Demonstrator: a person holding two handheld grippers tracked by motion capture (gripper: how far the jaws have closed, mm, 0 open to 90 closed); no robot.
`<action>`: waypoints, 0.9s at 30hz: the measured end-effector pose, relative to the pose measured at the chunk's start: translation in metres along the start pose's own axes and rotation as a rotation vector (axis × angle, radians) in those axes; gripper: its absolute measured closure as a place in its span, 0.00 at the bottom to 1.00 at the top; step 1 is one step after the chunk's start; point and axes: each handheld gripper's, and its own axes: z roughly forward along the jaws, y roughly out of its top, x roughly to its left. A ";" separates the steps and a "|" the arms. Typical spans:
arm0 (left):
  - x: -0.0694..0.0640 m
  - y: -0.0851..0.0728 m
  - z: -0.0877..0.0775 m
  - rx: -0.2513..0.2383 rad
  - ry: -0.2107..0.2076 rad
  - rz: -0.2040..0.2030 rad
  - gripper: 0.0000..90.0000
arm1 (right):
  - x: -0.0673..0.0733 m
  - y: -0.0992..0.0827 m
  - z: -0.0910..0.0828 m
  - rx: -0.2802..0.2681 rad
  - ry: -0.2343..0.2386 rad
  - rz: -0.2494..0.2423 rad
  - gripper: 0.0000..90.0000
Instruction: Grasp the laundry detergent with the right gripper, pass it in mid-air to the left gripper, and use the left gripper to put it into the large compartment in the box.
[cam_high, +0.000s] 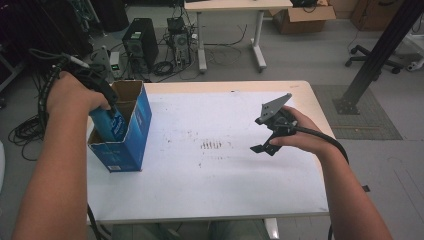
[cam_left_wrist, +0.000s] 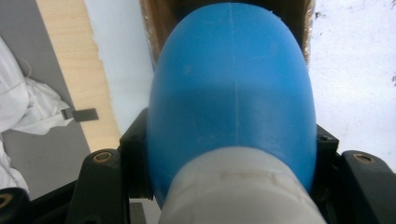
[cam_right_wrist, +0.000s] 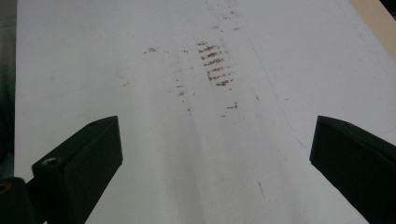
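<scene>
Blue bottle (cam_high: 111, 125) partly inside open box (cam_high: 131, 145) — left gripper (cam_high: 102, 100) clamped.

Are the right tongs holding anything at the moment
No, the right tongs stand wide open over the bare white table with nothing between them.

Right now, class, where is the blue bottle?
In the high view the blue bottle is at the table's left edge, held by the left gripper and partly lowered into the open blue box, far from the right gripper.

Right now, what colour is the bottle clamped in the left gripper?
Blue plastic bottle with a white cap, clearest in the left gripper view.
</scene>
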 end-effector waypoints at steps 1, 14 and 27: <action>0.000 0.000 0.003 0.000 -0.001 -0.002 0.43 | 0.000 0.000 0.000 -0.001 0.001 -0.001 0.03; 0.003 0.001 0.037 0.001 -0.007 -0.015 0.43 | 0.001 0.000 0.004 -0.001 0.009 0.000 0.03; -0.002 0.004 0.057 0.006 -0.021 -0.006 0.43 | 0.002 -0.002 0.006 0.001 0.011 0.006 0.03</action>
